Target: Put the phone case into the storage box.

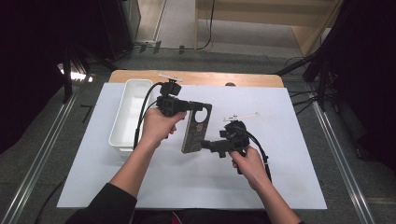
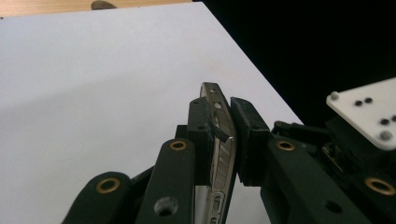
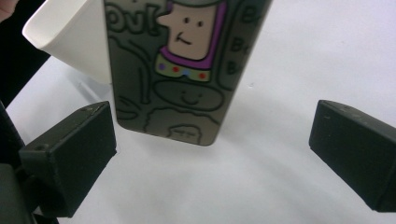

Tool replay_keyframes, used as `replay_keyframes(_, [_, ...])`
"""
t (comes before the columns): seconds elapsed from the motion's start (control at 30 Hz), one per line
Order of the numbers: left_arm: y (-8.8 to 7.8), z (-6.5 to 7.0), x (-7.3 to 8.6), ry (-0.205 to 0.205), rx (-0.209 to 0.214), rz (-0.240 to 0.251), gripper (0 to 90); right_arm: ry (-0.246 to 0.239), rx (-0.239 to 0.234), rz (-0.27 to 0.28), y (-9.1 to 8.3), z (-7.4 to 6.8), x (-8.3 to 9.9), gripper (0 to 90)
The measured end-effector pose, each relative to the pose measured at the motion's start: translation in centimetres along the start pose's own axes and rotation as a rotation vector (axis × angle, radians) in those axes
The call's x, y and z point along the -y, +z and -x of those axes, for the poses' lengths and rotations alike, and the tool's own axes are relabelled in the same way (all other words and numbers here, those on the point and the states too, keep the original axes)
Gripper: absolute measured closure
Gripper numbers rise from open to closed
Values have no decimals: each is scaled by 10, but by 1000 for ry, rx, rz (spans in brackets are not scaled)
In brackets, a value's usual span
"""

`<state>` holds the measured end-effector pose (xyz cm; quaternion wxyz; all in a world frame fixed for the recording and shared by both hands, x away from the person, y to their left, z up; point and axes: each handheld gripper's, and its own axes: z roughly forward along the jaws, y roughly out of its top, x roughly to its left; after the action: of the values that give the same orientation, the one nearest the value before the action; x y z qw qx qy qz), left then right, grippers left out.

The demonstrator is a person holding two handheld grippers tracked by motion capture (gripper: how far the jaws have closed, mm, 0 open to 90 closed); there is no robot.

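Observation:
A phone in a dark cartoon-printed case (image 1: 196, 129) hangs above the white sheet, its long side running toward me. My left gripper (image 1: 192, 106) is shut on its far end. In the left gripper view the two pads pinch the phone's metal-rimmed edge (image 2: 220, 154) at the left gripper's tips (image 2: 223, 135). My right gripper (image 1: 208, 145) points left at the phone's near end and stands open. In the right gripper view the case's printed back (image 3: 187, 70) hangs just beyond the wide gap of the right gripper (image 3: 212, 158), touching neither jaw.
A white rectangular bin (image 1: 130, 112) stands left of the left hand, and its corner (image 3: 70, 37) shows behind the phone. A white sheet (image 1: 280, 177) covers the wooden table (image 1: 201, 77). Black cables trail from both grippers.

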<state>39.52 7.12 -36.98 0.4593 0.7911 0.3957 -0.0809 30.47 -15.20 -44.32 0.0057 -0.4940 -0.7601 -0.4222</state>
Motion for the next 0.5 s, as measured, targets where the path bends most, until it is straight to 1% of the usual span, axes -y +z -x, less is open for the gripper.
replay_keyframes(0.1, [-2, 1, 1, 6, 9, 1, 788, 0, -15, 9, -4, 4, 1, 0])
replay_keyframes(0.2, [-6, 4, 3, 45, 25, 5, 788, -1, -39, 13, -8, 7, 1, 0])
replay_keyframes(0.23, [-8, 4, 4, 58, 24, 4, 787, -3, -40, 15, -9, 8, 1, 0])
replay_keyframes(0.27, [-8, 4, 4, 58, 24, 4, 787, -2, -46, 17, -10, 9, 1, 0])
replay_keyframes(0.3, [-9, 4, 6, 71, 31, -1, 787, -3, -51, 19, -11, 10, 1, 0])
replay_keyframes(0.4, [-12, 3, 8, 85, 31, -6, 787, -6, -58, 22, -15, 13, 1, 0])
replay_keyframes(0.5, [-13, 3, 10, 88, 36, -4, 787, -17, -50, 13, -16, 14, 1, 0])
